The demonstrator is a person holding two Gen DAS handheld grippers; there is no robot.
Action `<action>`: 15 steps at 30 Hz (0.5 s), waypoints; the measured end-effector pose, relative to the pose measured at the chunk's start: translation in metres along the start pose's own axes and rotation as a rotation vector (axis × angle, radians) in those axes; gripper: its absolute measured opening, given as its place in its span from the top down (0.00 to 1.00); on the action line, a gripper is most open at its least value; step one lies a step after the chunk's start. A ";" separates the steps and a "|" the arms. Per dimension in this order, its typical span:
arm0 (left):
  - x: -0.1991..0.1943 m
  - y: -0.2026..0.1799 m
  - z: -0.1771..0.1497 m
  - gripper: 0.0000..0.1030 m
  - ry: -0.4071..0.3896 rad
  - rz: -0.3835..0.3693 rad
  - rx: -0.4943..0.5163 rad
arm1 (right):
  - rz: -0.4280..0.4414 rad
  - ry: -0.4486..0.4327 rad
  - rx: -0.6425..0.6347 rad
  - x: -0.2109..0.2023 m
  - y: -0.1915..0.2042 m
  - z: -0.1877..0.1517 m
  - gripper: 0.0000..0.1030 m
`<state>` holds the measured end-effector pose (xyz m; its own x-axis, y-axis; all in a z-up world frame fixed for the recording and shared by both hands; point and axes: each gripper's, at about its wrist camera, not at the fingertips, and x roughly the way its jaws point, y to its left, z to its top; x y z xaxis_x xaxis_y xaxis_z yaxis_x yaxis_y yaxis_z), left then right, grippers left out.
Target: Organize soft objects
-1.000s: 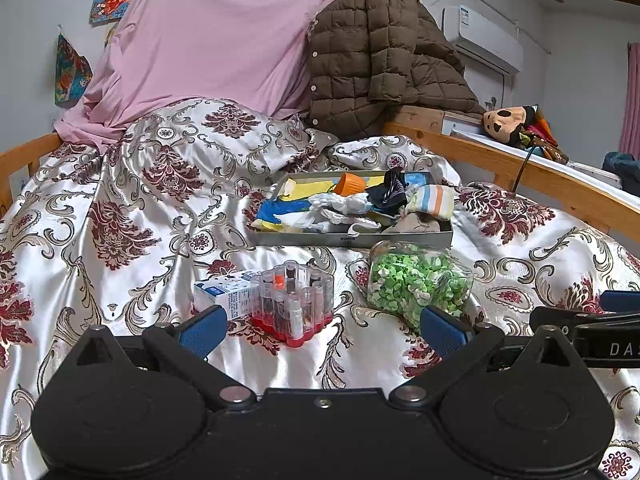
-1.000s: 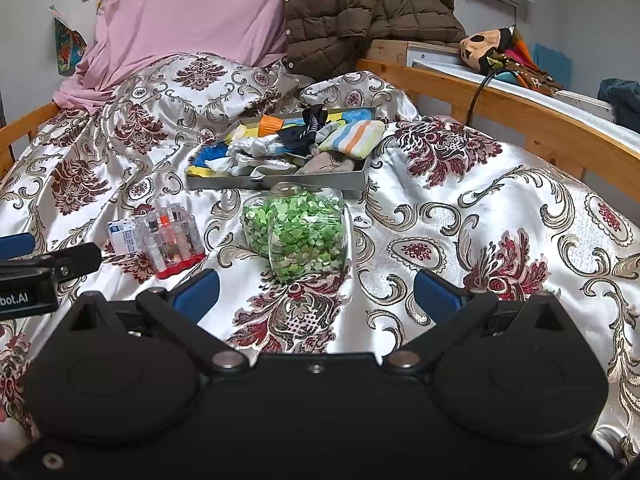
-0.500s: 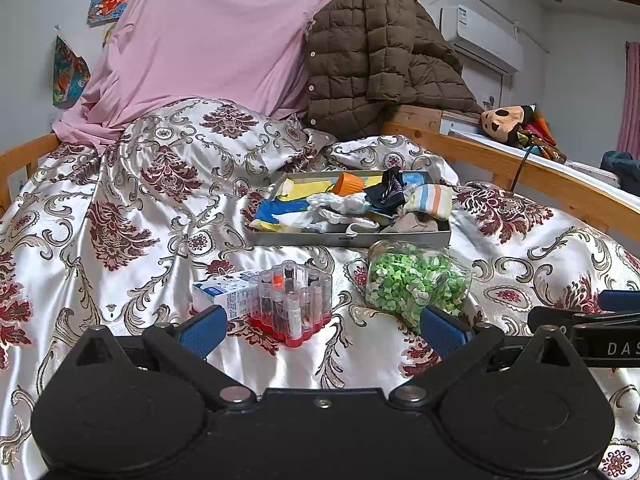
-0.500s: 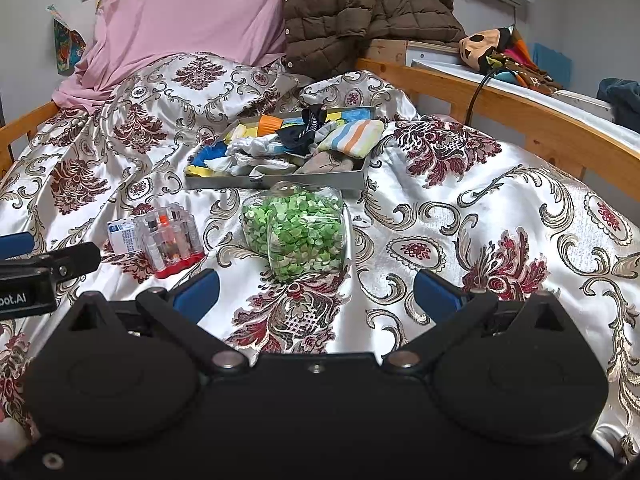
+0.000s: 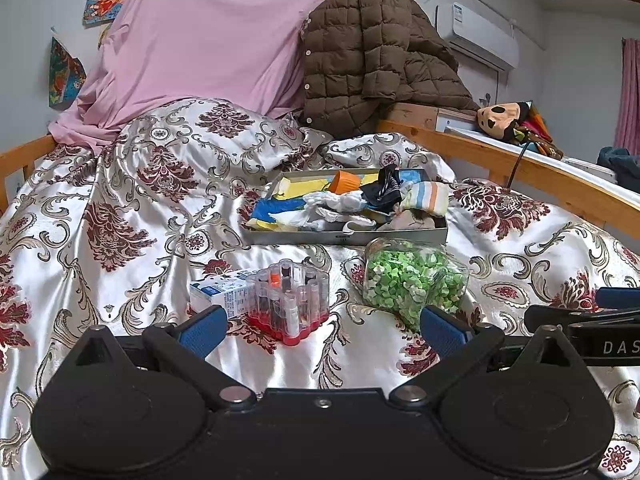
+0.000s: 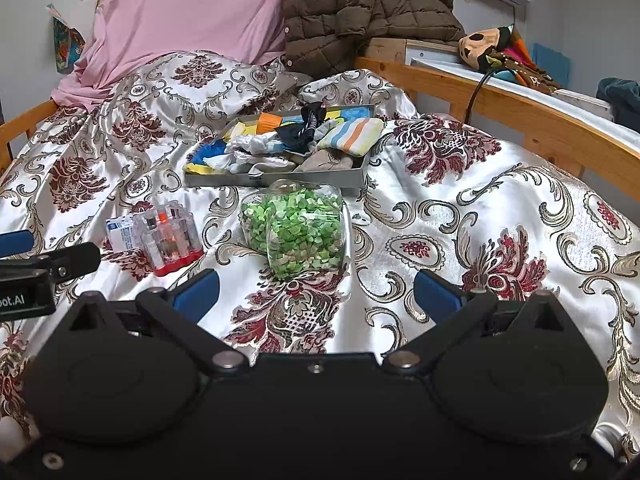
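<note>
Socks and rags [image 5: 352, 206] lie heaped in a shallow metal tray [image 5: 344, 237] on the satin bedspread [image 5: 132, 240], at twelve o'clock from both grippers. Just before the tray, a clear jar of green bits [image 6: 304, 228] lies on its side; at its nine o'clock stands a red-based vial case [image 5: 289, 300] touching a small white box [image 5: 218, 294]. Left gripper [image 5: 320, 328] and right gripper [image 6: 316, 290] hover with jaws spread wide, holding nothing
</note>
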<state>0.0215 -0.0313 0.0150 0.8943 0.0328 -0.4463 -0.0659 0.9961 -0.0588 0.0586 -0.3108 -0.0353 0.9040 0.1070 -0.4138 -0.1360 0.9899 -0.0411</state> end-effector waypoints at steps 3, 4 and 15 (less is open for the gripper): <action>0.000 0.000 0.000 0.01 0.001 -0.004 -0.002 | -0.007 0.003 0.000 0.000 0.001 -0.001 0.01; -0.001 0.000 0.000 0.01 -0.001 -0.007 -0.003 | -0.009 0.003 0.001 0.001 0.000 -0.001 0.01; -0.005 -0.003 0.000 0.01 -0.002 -0.073 -0.024 | -0.012 0.000 0.000 -0.001 0.003 -0.001 0.01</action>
<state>0.0172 -0.0340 0.0170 0.8981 -0.0395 -0.4379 -0.0112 0.9936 -0.1127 0.0573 -0.3085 -0.0360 0.9056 0.0947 -0.4135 -0.1245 0.9912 -0.0459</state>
